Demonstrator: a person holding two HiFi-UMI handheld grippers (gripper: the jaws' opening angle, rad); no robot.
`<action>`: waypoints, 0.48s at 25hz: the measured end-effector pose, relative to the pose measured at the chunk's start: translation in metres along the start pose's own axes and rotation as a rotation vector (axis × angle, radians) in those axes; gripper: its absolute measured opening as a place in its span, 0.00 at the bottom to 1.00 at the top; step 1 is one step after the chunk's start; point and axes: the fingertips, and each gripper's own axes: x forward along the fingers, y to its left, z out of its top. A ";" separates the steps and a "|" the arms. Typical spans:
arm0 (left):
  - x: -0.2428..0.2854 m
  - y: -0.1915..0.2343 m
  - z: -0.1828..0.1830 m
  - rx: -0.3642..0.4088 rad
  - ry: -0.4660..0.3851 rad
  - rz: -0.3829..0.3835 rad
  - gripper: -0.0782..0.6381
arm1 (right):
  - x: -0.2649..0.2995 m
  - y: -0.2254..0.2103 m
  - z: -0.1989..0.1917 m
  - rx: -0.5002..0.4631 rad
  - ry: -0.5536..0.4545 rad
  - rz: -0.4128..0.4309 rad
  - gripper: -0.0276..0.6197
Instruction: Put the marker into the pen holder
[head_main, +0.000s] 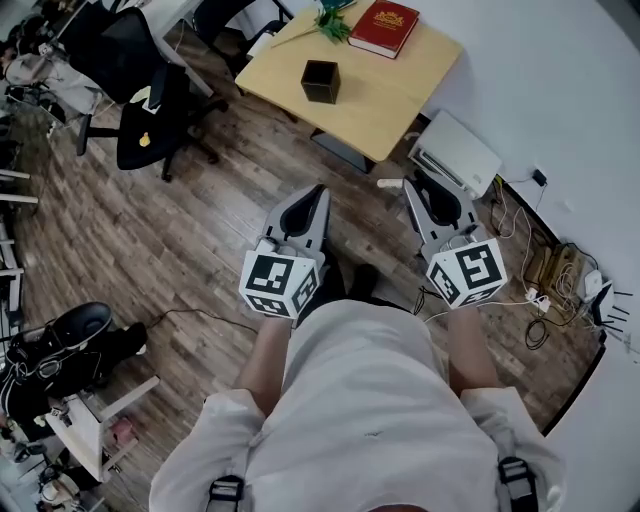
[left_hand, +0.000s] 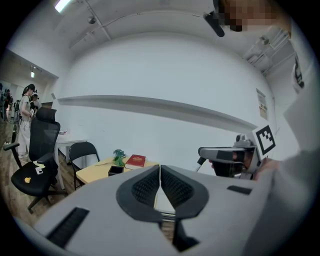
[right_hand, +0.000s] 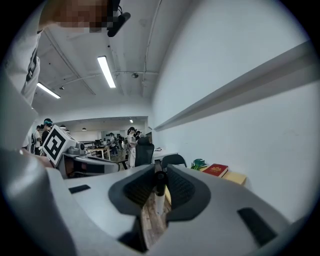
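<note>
**A:** Wood floor (head_main: 180, 250), a white wall (head_main: 560, 90) down the right side, and a small pale table (head_main: 395, 115) at twelve o'clock in the head view. Where's the marker?

**B:** The marker (right_hand: 159, 194) is in the right claw (right_hand: 160, 170), whose jaws are part closed and pinch it near the top. It has a black cap uppermost and a white barrel hanging below the pads, roughly upright. It's out over the floor, well short of the table.

**A:** And the pen holder?

**B:** The pen holder (head_main: 320, 81) is a black open-topped box on the table, about eleven o'clock from that claw. A red book (head_main: 384, 27) and a green leafy thing (head_main: 333, 22) lie past it at the far edge.

**A:** What about the left claw?

**B:** The left claw (left_hand: 160, 169) has its jaws together with nothing in them. It sits at nine o'clock of the right one.

**A:** How would you do this step well?

**B:** I'd call this the carry. Step closer, bring the barrel over the opening, and keep it upright. Lower it until the end is inside the walls, and only then loosen. The holder looks light, so a knock on the rim could shove it.
</note>
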 end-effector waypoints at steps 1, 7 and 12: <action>0.001 0.004 0.002 0.000 -0.002 -0.002 0.13 | 0.005 0.001 0.002 -0.002 0.000 0.001 0.15; 0.013 0.023 0.012 0.004 0.001 -0.028 0.12 | 0.029 0.004 0.015 -0.010 -0.004 -0.003 0.15; 0.028 0.043 0.019 0.000 0.006 -0.049 0.12 | 0.054 -0.002 0.020 -0.006 0.005 -0.015 0.15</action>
